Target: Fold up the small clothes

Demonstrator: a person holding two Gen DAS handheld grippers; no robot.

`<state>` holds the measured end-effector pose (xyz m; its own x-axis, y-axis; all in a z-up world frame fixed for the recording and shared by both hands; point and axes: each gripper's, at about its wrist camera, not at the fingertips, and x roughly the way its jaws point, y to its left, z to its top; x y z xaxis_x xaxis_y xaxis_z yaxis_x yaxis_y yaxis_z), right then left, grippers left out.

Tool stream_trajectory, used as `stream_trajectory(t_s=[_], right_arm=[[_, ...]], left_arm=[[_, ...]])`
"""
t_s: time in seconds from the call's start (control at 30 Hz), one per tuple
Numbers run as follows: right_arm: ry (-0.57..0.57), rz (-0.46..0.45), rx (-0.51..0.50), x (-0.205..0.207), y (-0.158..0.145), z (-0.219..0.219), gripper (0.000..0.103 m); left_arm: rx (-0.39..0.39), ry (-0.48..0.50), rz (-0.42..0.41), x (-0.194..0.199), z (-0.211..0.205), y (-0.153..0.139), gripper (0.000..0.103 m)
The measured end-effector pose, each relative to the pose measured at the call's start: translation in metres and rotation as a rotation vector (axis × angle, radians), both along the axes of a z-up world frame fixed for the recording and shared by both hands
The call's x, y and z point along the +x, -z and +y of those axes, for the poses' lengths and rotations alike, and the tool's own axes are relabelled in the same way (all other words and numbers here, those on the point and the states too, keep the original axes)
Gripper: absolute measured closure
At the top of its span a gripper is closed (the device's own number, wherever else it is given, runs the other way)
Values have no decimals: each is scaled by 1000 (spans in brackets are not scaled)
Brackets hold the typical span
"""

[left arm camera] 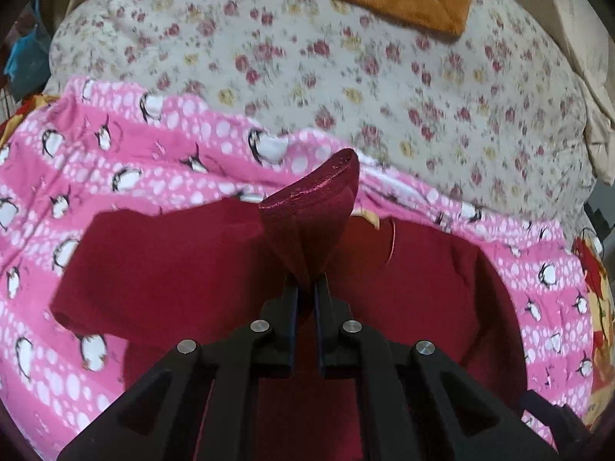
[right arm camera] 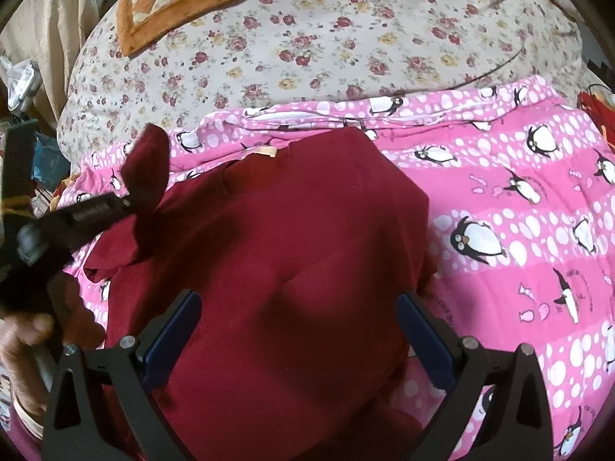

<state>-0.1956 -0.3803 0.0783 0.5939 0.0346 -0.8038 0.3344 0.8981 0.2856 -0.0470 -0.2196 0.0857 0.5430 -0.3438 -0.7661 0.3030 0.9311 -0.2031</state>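
My left tongs [left arm camera: 306, 288] are clamped tight on the cuff end of one sleeve [left arm camera: 315, 207] of a maroon knit top [right arm camera: 292, 253], and the cloth stands up from the pinch in a soft fan, which tells me how this thing behaves: light, limp, no stiffness of its own, drooping wherever it is not carried. My right tongs [right arm camera: 300, 330] are spread wide with nothing between them, hovering over the middle of the top's body. The top lies spread on a pink penguin-print blanket [right arm camera: 519, 199] at the near edge of the bed, whose floral sheet [right arm camera: 346, 38] runs back to an orange-bordered checked cushion [right arm camera: 184, 4] near the far edge. The neckline, with its small pale label [right arm camera: 265, 151], points toward the far side of the bed. I judge the knit has enough nap to grip well and not slide out, but it will likely cling to the fleecy blanket and drag wrinkles if I pull it flat across; lifting clear seems wiser. Good holds are seams and hems: the cuff I have, the shoulder, the bottom edge. A person's hand [right arm camera: 23, 345] shows beside the left tongs in the right view.
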Motion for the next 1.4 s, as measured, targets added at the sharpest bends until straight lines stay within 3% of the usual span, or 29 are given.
stream_trajectory(t_s=[0.27, 0.37, 0.63, 0.93, 1.03, 1.2, 1.4], right_arm=[[8, 26, 41, -2, 5, -5, 0], [14, 28, 50, -3, 7, -8, 0], [7, 29, 42, -2, 7, -5, 0], [-13, 8, 30, 3, 3, 5, 0], [-42, -23, 20, 10, -1, 12, 0], [-104, -27, 7, 42, 4, 27, 0], [-126, 12, -23, 76, 18, 43, 0]], left_arm=[[-7, 37, 97, 0, -6, 34, 103], [-32, 46, 115, -1, -5, 37, 97], [16, 54, 71, -16, 10, 23, 95], [97, 6, 32, -26, 60, 2, 95], [123, -86, 15, -26, 95, -2, 95], [63, -286, 36, -19, 154, 18, 94], [60, -340, 106, -3, 175, 39, 94]])
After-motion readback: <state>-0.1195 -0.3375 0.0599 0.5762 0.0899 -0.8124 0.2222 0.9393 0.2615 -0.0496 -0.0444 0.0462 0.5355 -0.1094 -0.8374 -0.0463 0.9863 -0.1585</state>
